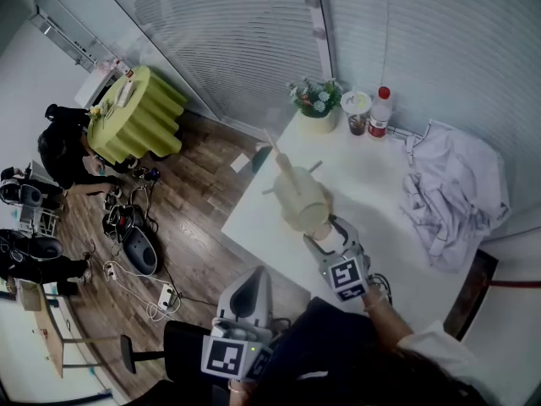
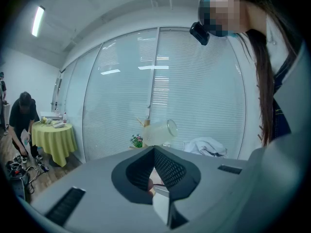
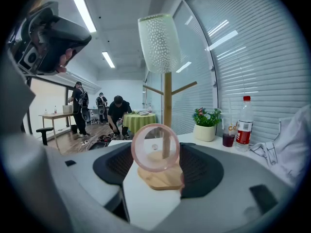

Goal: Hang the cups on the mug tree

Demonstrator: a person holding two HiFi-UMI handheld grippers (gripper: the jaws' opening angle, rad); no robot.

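At the foot of the mug tree (image 3: 167,101), the right gripper (image 3: 156,166) clamps a pink see-through cup (image 3: 155,148), held end-on just in front of the tree's wooden base (image 3: 165,179). A dimpled clear cup (image 3: 159,42) sits upturned over the tree's top. Well short of the tree, the left gripper (image 2: 154,176) has its jaws pressed together, empty.
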